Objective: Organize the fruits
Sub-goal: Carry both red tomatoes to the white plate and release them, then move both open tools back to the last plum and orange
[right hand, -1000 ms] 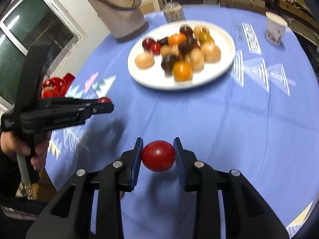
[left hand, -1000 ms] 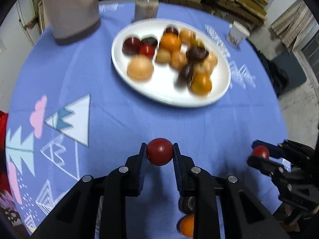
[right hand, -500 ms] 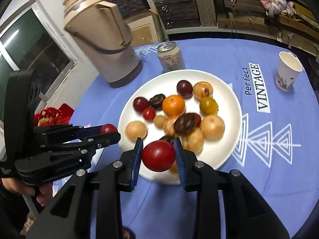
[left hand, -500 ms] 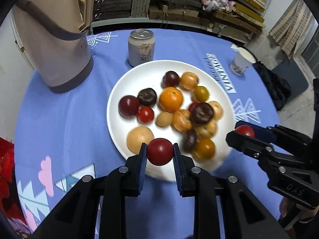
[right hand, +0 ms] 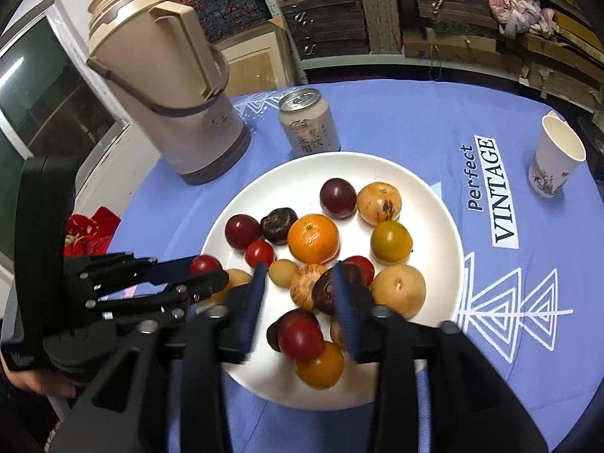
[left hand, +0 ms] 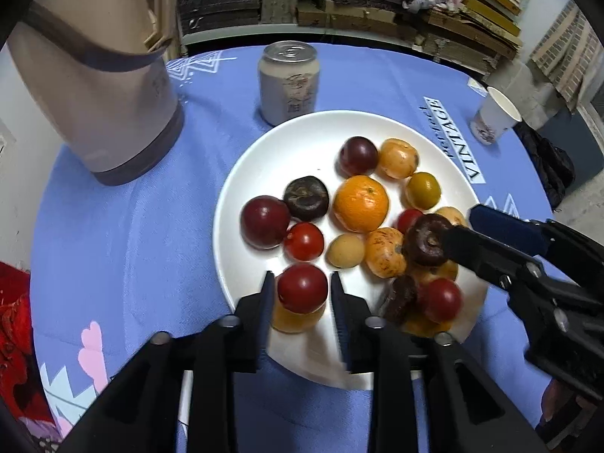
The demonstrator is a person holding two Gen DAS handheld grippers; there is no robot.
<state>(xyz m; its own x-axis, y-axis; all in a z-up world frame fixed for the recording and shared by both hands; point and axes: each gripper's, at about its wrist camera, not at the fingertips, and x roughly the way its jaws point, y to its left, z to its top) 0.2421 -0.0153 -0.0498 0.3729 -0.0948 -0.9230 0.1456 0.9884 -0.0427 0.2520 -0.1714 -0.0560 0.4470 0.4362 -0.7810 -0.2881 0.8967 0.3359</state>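
Observation:
A white plate (left hand: pixel 287 143) (right hand: pixel 434 204) on the blue tablecloth holds several fruits: an orange (left hand: pixel 360 203), dark plums, red tomatoes, yellow fruits. My left gripper (left hand: pixel 301 290) is over the plate's near edge, shut on a red tomato (left hand: pixel 302 287); it also shows in the right wrist view (right hand: pixel 205 275). My right gripper (right hand: pixel 300 287) is open over the plate's near side. A red tomato (right hand: pixel 301 334) lies free on the fruit pile below its jaws, also seen in the left wrist view (left hand: pixel 441 299).
A beige thermos (right hand: pixel 166 90) stands at the back left. A drink can (right hand: pixel 308 120) stands just behind the plate. A paper cup (right hand: pixel 555 156) is at the right. Shelves with stacked boards run behind the table.
Both grippers moved forward over the plate. My right gripper opened and its red tomato dropped onto the pile. My left gripper still holds its tomato.

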